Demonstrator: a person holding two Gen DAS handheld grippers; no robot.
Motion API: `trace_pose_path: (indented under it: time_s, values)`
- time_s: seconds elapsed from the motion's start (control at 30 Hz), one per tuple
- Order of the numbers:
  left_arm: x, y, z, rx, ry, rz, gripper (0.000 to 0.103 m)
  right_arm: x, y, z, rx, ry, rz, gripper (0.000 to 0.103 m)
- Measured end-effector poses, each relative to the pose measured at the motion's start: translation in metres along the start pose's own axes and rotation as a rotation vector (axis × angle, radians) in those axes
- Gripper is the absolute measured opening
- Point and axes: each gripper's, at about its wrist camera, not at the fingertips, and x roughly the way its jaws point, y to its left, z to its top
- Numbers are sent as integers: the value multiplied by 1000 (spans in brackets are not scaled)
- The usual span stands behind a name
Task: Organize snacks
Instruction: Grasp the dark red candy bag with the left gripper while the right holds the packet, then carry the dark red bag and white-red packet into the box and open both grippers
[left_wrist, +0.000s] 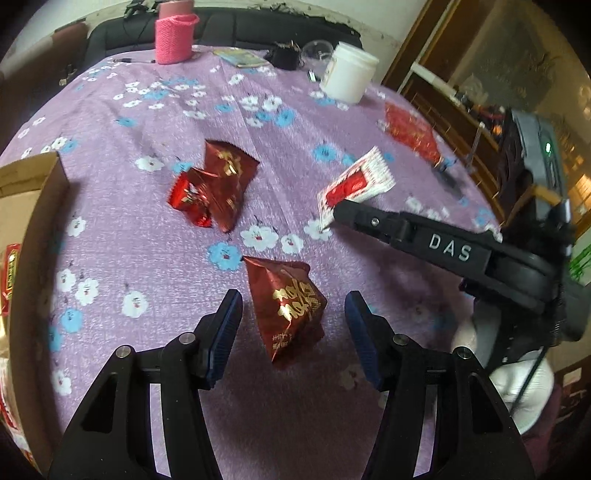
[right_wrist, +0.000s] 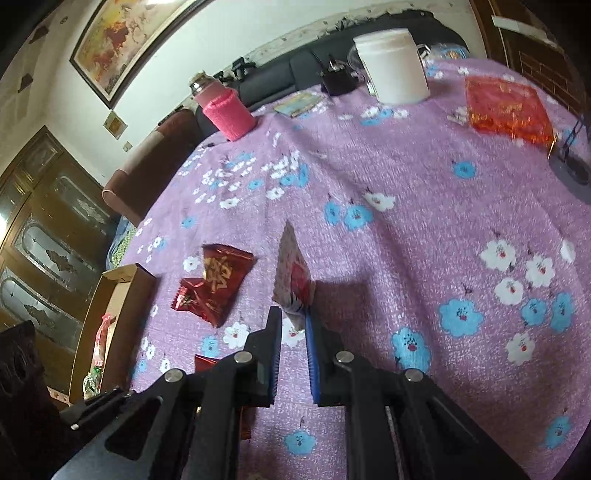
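Observation:
My left gripper (left_wrist: 293, 308) is open, its fingers on either side of a dark red snack packet (left_wrist: 288, 306) with gold letters that lies on the purple flowered tablecloth (left_wrist: 147, 110). My right gripper (right_wrist: 293, 319) is shut on a white and red snack packet (right_wrist: 293, 280), held on edge just above the cloth; it shows in the left wrist view (left_wrist: 354, 184) at the tip of the right gripper (left_wrist: 338, 212). Two more dark red packets (left_wrist: 218, 184) lie overlapping in the middle of the table; they also show in the right wrist view (right_wrist: 214, 284). A cardboard box (left_wrist: 33, 192) with snacks in it stands at the left edge.
A white jar (left_wrist: 347, 72), a pink sleeved bottle (left_wrist: 173, 35), a small black object (left_wrist: 284, 55) and a flat printed packet (left_wrist: 242, 59) stand at the far side. A red and gold bag (left_wrist: 412, 131) lies at the right. A dark sofa is behind the table.

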Motion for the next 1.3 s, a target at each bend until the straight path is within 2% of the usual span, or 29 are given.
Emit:
trace_pose_path:
  time_s: [0.1, 0.17, 0.23, 0.37, 0.6, 0.73, 0.8, 0.87, 0.9, 0.93, 0.97, 1.0, 1.1, 1.23, 1.3]
  values:
    - [8, -3, -2, 34, -1, 21, 57, 7, -6, -1, 38, 27, 32, 16]
    - [8, -3, -3, 55, -15, 8, 42, 9, -9, -1, 58, 42, 55, 15]
    - [7, -1, -3, 55, -17, -8, 38, 7, -9, -1, 66, 42, 71, 12]
    - [-2, 4, -2, 37, -38, -23, 37, 1, -8, -1, 87, 26, 134, 8]
    - [-39, 27, -12, -58, -97, -98, 37, -9, -4, 0, 96, 3, 251, 7]
    - [-66, 53, -25, -126, -131, -101, 38, -9, -1, 0, 88, -3, 259, 7]
    - [-79, 65, -31, -157, -147, -95, 38, -11, 2, -1, 70, -22, 234, 8]
    - [-92, 75, -38, -181, -169, -96, 38, -21, 16, -1, -30, -96, 142, 11]
    - [-100, 79, -41, -190, -183, -98, 38, -24, 24, -2, -81, -129, 92, 23]
    - [-108, 83, -44, -197, -197, -101, 38, -25, 32, -4, -127, -142, 61, 43]
    - [-115, 86, -46, -205, -213, -107, 38, -23, 39, -6, -164, -144, 46, 51]
    - [-123, 90, -49, -214, -231, -111, 38, -20, 44, -8, -196, -147, 33, 54]
    - [-142, 102, -57, -236, -271, -119, 38, -2, 53, -1, -236, -118, -54, 54]
    - [-165, 126, -70, -275, -315, -116, 38, 26, 56, 16, -261, -11, -58, 54]
    - [-177, 141, -79, -303, -334, -114, 38, 41, 57, 18, -273, 35, -101, 54]
